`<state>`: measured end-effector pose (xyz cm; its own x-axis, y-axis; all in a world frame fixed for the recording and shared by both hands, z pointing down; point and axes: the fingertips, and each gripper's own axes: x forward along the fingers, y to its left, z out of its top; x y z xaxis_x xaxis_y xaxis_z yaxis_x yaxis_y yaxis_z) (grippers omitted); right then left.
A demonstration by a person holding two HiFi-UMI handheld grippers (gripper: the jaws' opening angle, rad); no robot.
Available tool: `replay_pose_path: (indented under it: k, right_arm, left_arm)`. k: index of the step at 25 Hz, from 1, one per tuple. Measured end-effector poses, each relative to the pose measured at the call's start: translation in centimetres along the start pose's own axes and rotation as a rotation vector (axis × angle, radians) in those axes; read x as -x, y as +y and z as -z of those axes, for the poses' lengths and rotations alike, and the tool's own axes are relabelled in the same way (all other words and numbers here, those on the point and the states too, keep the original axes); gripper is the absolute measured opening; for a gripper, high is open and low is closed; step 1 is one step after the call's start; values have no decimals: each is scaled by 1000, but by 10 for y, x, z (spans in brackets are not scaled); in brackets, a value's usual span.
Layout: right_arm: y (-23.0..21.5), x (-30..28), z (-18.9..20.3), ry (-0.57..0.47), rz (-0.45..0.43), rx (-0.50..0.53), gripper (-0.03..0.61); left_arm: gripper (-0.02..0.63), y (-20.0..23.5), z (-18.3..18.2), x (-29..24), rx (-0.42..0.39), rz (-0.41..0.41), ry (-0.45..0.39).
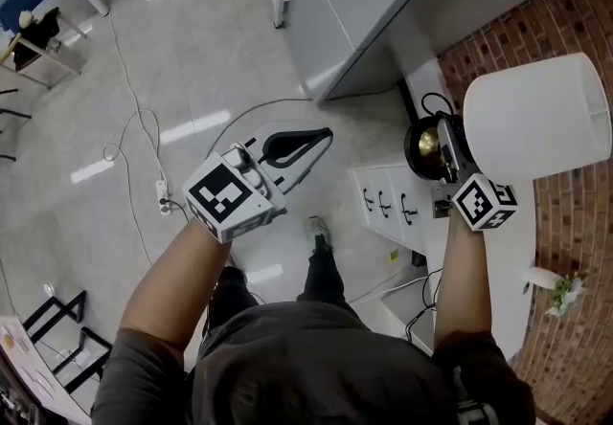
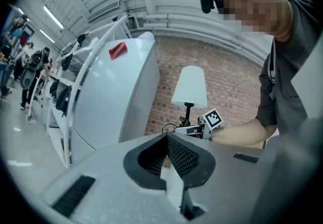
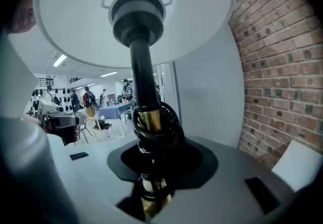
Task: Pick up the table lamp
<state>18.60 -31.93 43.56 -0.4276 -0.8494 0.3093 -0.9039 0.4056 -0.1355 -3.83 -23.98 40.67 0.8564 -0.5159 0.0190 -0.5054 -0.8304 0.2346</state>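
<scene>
The table lamp has a white drum shade point(image 1: 536, 117) and a black and brass stem. It hangs in the air beside the brick wall, lying almost level in the head view. My right gripper point(image 1: 448, 157) is shut on the stem. In the right gripper view the stem point(image 3: 145, 92) rises from between the jaws to the shade point(image 3: 131, 16), with the black cord point(image 3: 160, 132) coiled round it. My left gripper point(image 1: 308, 140) is shut with nothing in it, held out to the left of the lamp. From the left gripper view the lamp point(image 2: 190, 87) shows beyond the touching pads point(image 2: 184, 157).
A white drawer cabinet point(image 1: 388, 203) stands below the lamp, next to a white tabletop point(image 1: 517, 251) with a small plant point(image 1: 565, 291). A brick wall point(image 1: 565, 337) runs along the right. A large white unit point(image 1: 383, 2) is ahead. A power strip point(image 1: 163, 195) and cable lie on the floor.
</scene>
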Motion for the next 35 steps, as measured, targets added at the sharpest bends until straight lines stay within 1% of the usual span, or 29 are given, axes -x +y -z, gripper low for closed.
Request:
replay_pose_path:
  k: [10, 17, 21, 23, 25, 28, 31, 35]
  right_arm:
    - [108, -26, -77, -29, -174, 59, 124]
    - [163, -25, -130, -35, -253, 87, 124]
    - [190, -25, -157, -20, -304, 108, 124]
    - [204, -24, -166, -21, -328, 118, 124]
    - [215, -24, -176, -21, -349, 121, 124]
    - [220, -32, -203, -29, -378, 124, 124]
    - [228, -32, -227, -45, -395, 136, 124]
    - [244, -18, -247, -57, -395, 151, 124]
  left_arm:
    - [5, 12, -74, 90, -75, -149, -50]
    - [5, 4, -128, 133, -95, -218, -71]
    - [5, 1, -164, 146, -88, -249, -98]
    - [5, -1, -176, 154, -95, -266, -104]
    - [5, -1, -185, 158, -103, -279, -97]
    - [5, 5, -208, 153, -119, -291, -82]
    - [5, 4, -229, 153, -132, -294, -82]
    - [5, -11, -245, 166, -144, -293, -81]
